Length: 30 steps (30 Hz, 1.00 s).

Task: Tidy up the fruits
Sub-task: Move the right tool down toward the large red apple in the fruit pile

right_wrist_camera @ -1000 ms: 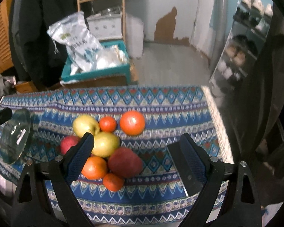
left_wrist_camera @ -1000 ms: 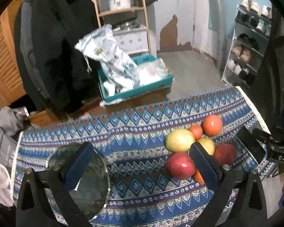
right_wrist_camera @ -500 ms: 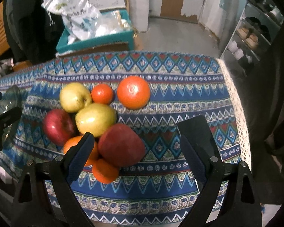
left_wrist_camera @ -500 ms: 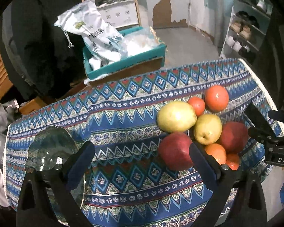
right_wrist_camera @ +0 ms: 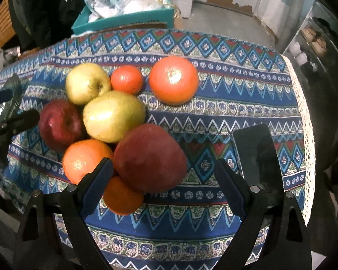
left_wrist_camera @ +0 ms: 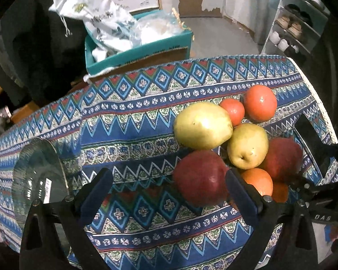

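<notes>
While both grippers hang open and empty, the fruits (right_wrist_camera: 115, 121) lie heaped on the cloth (right_wrist_camera: 236, 94).
Left gripper (left_wrist_camera: 169, 193) is near a red apple (left_wrist_camera: 199, 177); right gripper (right_wrist_camera: 164, 180) near another; a plate (left_wrist_camera: 36, 175) lies far left.

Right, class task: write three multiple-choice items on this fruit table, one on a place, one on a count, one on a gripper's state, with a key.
1. Where is the glass plate?
A. left end of the tablecloth
B. under the fruit
C. on the floor

2. How many red apples show in the right wrist view?
A. one
B. two
C. four

3. The right gripper is
A. shut on an orange
B. open, empty
C. out of view

Key: 1 A, it lies apart from the pile. 2 B, dark red apple and large red apple. 3 B, fingers spread, nothing held.
</notes>
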{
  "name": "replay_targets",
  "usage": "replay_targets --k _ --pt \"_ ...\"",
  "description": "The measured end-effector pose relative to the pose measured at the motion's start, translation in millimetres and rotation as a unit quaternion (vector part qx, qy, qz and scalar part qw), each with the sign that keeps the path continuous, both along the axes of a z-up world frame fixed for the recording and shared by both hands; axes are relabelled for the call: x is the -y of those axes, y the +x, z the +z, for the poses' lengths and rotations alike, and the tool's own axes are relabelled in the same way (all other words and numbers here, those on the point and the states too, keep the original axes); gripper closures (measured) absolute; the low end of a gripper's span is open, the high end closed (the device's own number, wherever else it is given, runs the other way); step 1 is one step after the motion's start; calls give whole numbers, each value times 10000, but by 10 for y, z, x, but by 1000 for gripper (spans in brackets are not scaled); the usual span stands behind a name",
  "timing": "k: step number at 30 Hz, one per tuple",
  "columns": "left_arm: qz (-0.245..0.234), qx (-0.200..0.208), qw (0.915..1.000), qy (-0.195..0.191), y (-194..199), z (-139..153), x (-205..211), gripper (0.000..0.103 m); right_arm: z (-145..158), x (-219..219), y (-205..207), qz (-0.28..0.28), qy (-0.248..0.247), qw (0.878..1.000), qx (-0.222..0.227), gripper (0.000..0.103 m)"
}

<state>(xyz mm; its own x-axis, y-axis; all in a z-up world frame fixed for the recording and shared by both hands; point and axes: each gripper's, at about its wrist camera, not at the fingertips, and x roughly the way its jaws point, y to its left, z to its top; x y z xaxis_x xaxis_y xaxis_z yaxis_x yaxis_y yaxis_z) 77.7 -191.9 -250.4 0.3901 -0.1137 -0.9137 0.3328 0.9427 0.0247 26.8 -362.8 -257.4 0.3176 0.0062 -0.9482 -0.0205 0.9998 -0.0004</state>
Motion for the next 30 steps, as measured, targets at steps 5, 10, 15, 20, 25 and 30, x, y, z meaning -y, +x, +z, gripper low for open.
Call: replay_targets --k 5,10,15,20,25,30 --pt "-10 -188 9998 -59 43 -123 33 2 -106 11 39 70 65 9999 -93 12" --pt "33 -424 9987 -285 74 -197 38 2 -198 -33 97 180 73 9997 -168 12" --pt "38 -531 9976 -437 94 -251 35 2 -278 -16 179 158 184 9996 -162 12" --pt "-3 -607 9968 -510 118 -281 48 2 -383 -28 247 179 337 9987 -334 26" --pt "-38 -677 9961 -568 126 -302 55 5 -418 -54 274 124 319 9990 -270 26" --pt "-156 -786 9944 -691 109 -251 68 22 -386 78 198 -163 107 9996 -220 25"
